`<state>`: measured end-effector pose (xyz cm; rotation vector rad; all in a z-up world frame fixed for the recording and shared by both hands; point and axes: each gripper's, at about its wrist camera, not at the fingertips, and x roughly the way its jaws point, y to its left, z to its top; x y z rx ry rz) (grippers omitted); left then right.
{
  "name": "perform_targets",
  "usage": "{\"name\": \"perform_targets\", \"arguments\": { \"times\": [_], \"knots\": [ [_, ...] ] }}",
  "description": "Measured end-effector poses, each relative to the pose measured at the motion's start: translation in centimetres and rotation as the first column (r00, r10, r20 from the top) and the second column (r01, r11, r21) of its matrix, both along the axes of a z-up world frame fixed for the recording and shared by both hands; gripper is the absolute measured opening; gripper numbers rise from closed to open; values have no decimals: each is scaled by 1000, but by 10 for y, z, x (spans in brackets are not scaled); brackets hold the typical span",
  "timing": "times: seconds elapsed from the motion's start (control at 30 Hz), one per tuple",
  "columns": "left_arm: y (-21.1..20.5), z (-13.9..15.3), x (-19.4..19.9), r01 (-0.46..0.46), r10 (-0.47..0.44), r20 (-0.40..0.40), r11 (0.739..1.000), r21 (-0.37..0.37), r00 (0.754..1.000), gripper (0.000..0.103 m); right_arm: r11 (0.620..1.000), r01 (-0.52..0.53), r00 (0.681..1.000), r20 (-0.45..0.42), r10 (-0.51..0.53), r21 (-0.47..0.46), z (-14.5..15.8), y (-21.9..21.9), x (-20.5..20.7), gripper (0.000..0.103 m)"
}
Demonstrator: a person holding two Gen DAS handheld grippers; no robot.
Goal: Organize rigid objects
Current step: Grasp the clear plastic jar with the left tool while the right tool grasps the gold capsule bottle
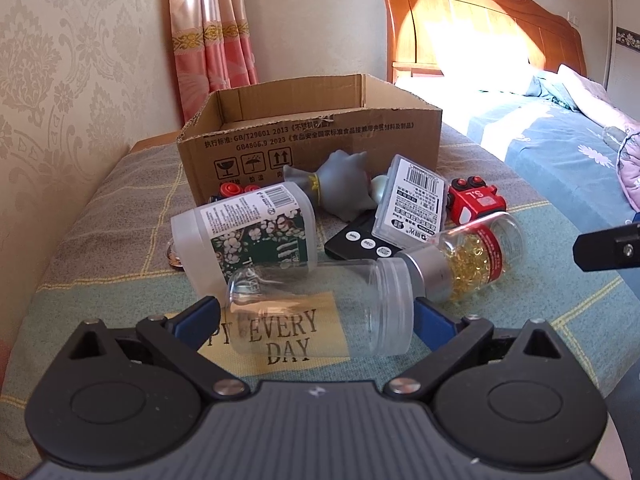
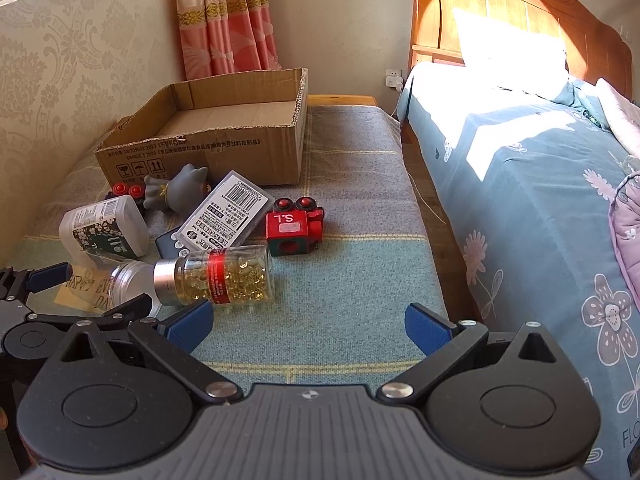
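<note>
A clear glass jar (image 1: 320,308) printed "HAPPY EVERY DAY" lies on its side between the blue fingers of my left gripper (image 1: 316,316); whether they touch it I cannot tell. It also shows in the right wrist view (image 2: 120,284). Behind it lie a white floral container (image 1: 248,232), a capsule bottle (image 1: 468,256), a black remote (image 1: 356,240), a clear labelled case (image 1: 412,204), a grey toy (image 1: 340,184) and a red toy train (image 1: 472,200). An open cardboard box (image 1: 312,136) stands behind them. My right gripper (image 2: 308,324) is open and empty, to the right of the capsule bottle (image 2: 224,276).
The objects rest on a checked cloth (image 2: 352,208) over a low table. A bed (image 2: 520,184) with a blue floral cover and wooden headboard (image 2: 520,12) runs along the right. A wallpapered wall (image 1: 60,80) and pink curtain (image 1: 212,28) stand behind.
</note>
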<state>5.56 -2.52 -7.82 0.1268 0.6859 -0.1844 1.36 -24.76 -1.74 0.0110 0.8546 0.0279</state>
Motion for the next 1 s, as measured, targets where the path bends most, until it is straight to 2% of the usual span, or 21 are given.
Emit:
{"name": "perform_targets", "arguments": {
  "times": [0.1,0.33,0.63,0.83,1.0],
  "knots": [
    [3,-1,-1,-1,1,3,1000,-12,1000,91,1000,-9,1000,-1,9,-4,0,2,1,103],
    [15,2,-9,-28,28,4,1000,8,1000,90,996,-88,996,21,89,-7,-4,13,5,103],
    [59,4,-16,-169,169,-11,986,8,986,90,972,-232,973,2,232,35,-28,38,26,103],
    [75,4,-15,-196,196,-28,980,-18,980,91,968,-249,968,-19,250,39,-42,51,47,103],
    [75,1,-13,-201,200,-28,979,-24,979,91,976,-218,975,-35,219,22,-51,63,59,103]
  ]
}}
